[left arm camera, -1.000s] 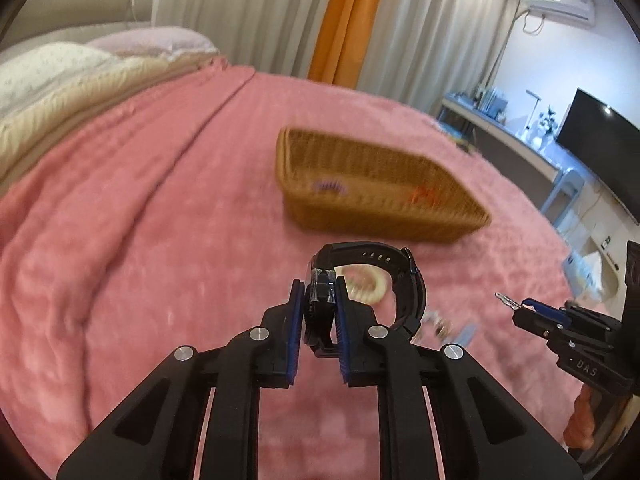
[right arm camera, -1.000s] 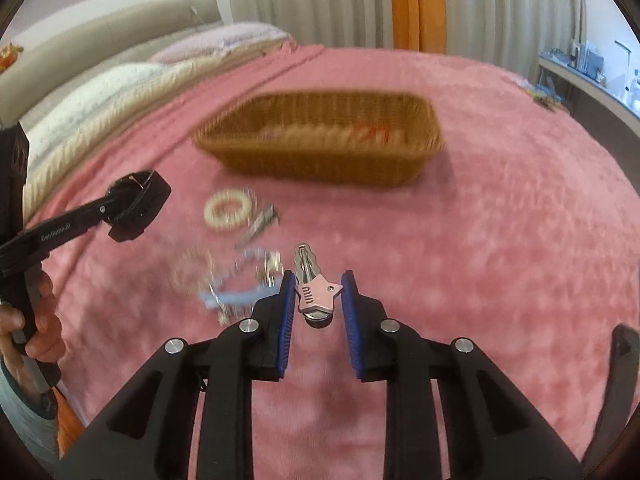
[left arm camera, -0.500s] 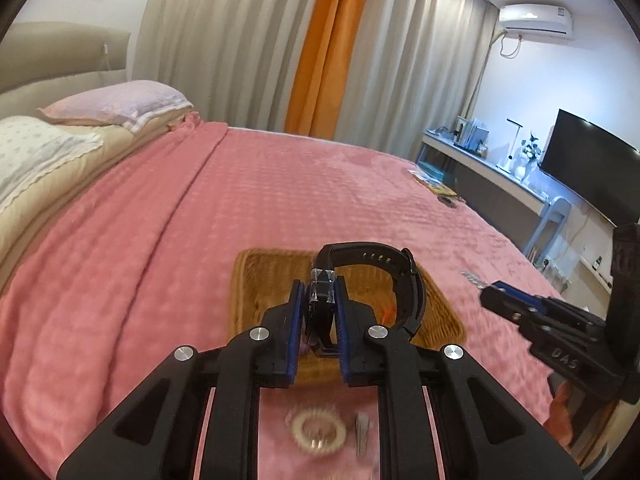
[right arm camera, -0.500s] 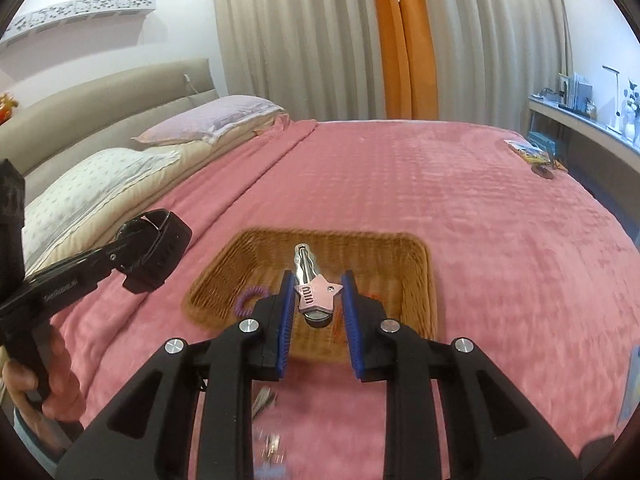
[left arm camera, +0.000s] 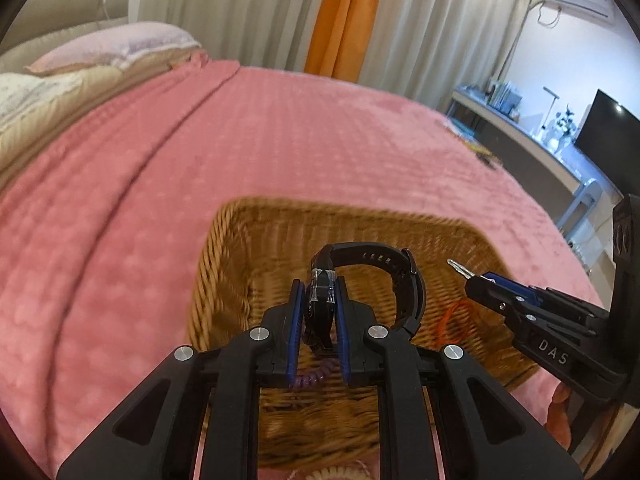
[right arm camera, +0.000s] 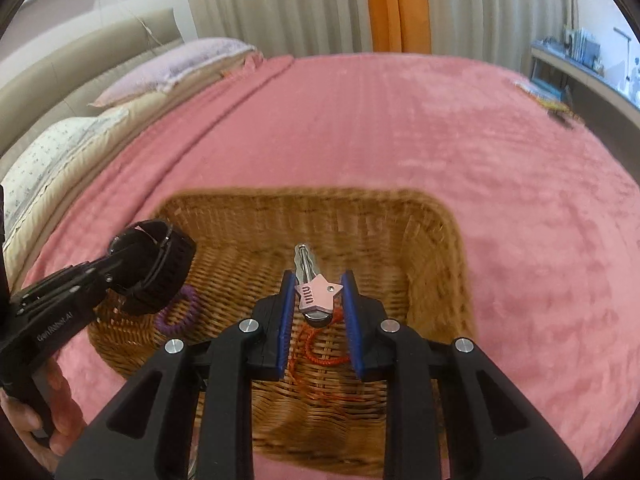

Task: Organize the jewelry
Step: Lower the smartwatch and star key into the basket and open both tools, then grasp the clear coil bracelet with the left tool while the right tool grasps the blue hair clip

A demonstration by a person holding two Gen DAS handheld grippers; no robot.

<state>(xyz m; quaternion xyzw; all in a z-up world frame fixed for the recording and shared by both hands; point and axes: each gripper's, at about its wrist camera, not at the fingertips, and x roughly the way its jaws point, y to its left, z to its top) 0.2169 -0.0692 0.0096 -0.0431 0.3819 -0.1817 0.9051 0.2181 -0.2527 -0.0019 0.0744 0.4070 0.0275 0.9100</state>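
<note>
Both tools have come forward over the basket (left arm camera: 224, 264): the left tool (left arm camera: 319, 312) clenches a black watch (left arm camera: 372, 260) above it, and in the right view the right tool (right arm camera: 318, 304) grips a pink star-topped key (right arm camera: 316, 296) above the orange cord (right arm camera: 316, 350).

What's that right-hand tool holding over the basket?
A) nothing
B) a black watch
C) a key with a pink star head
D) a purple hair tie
C: the right tool is shut on the key, whose pink star head sits between the blue pads above the basket; the watch is in the left tool.
</note>
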